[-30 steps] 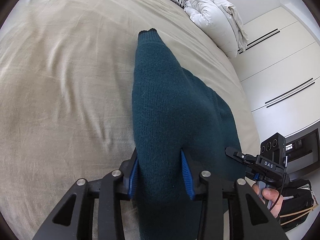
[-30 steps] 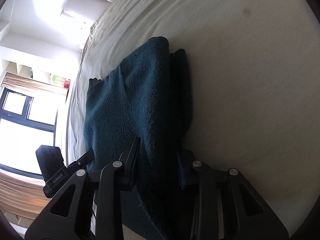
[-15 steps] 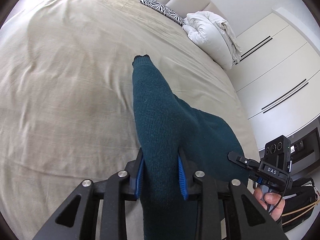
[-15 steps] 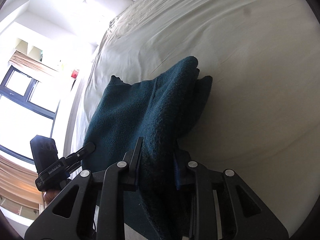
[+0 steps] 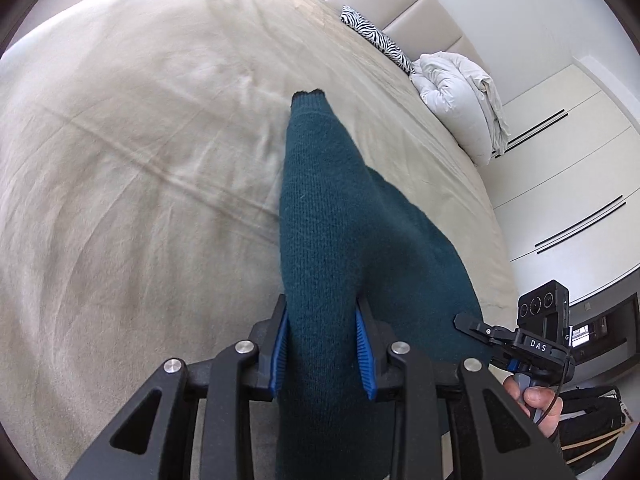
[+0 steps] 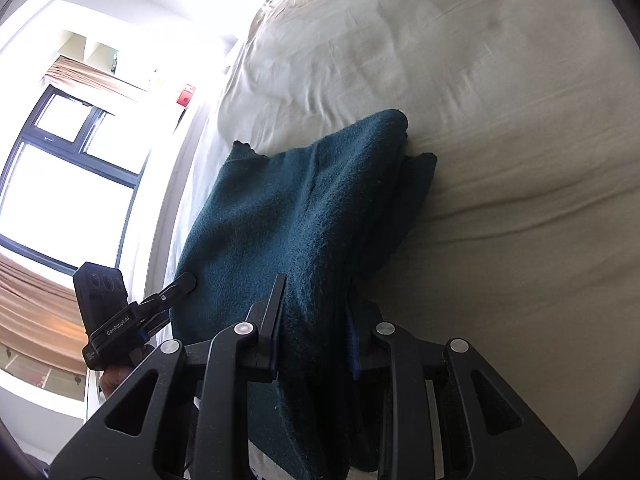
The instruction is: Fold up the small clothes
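Clamping the teal sweater [image 5: 320, 240] at both near corners, left gripper [image 5: 322, 344] and right gripper [image 6: 316, 320] tension it across the bed [image 5: 140, 160] for folding.

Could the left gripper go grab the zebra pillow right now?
Probably not as things stand: the left gripper is clamped on the teal sweater, and the zebra pillow lies far up the bed by the headboard. It would need to let go first.

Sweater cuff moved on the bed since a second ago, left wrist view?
Yes. The sweater cuff has drawn back from the zebra pillow, toward the camera.
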